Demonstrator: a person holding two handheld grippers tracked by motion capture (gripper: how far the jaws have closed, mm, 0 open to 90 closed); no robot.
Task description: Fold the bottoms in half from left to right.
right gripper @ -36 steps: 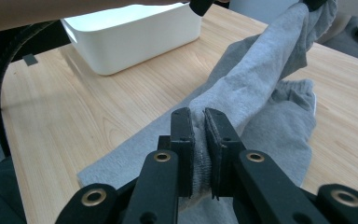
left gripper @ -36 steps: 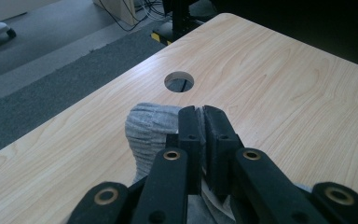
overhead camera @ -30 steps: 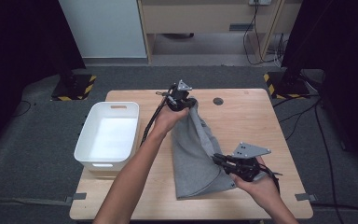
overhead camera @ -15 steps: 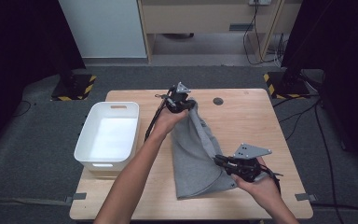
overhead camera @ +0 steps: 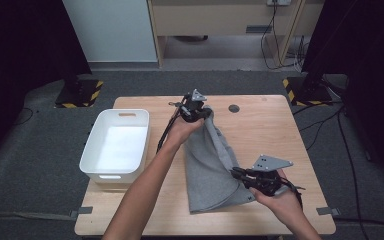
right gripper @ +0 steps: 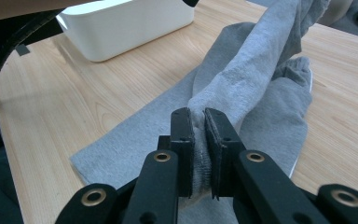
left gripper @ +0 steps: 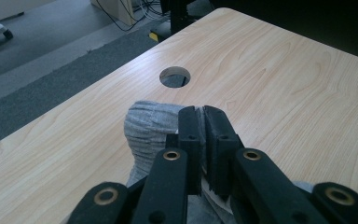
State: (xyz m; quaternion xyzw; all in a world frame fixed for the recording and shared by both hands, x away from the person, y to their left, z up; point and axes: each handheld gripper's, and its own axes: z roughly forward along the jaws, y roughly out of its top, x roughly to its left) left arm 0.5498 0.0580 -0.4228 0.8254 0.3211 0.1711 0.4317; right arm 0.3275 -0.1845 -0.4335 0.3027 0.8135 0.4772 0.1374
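Note:
A grey cloth (overhead camera: pixel 207 165) lies stretched across the middle of the wooden table (overhead camera: pixel 270 130). My left gripper (overhead camera: pixel 203 114) is shut on the cloth's far corner, a bunch of ribbed grey fabric (left gripper: pixel 151 123) pinched between its jaws near the table's far edge. Toward the near right, my right gripper (overhead camera: pixel 236 173) is shut on the cloth's right edge, and the fabric (right gripper: pixel 247 79) rises from its pads (right gripper: pixel 182 135) in a taut fold toward the other hand. The rest of the cloth (right gripper: pixel 121 144) lies flat on the wood.
A white plastic bin (overhead camera: pixel 116 145) stands on the table's left side, seen also as a white bin (right gripper: pixel 126 23) behind the cloth. A round cable hole (overhead camera: pixel 234 108) sits near the far edge, close to the left gripper (left gripper: pixel 200 135). Bare wood lies to the right.

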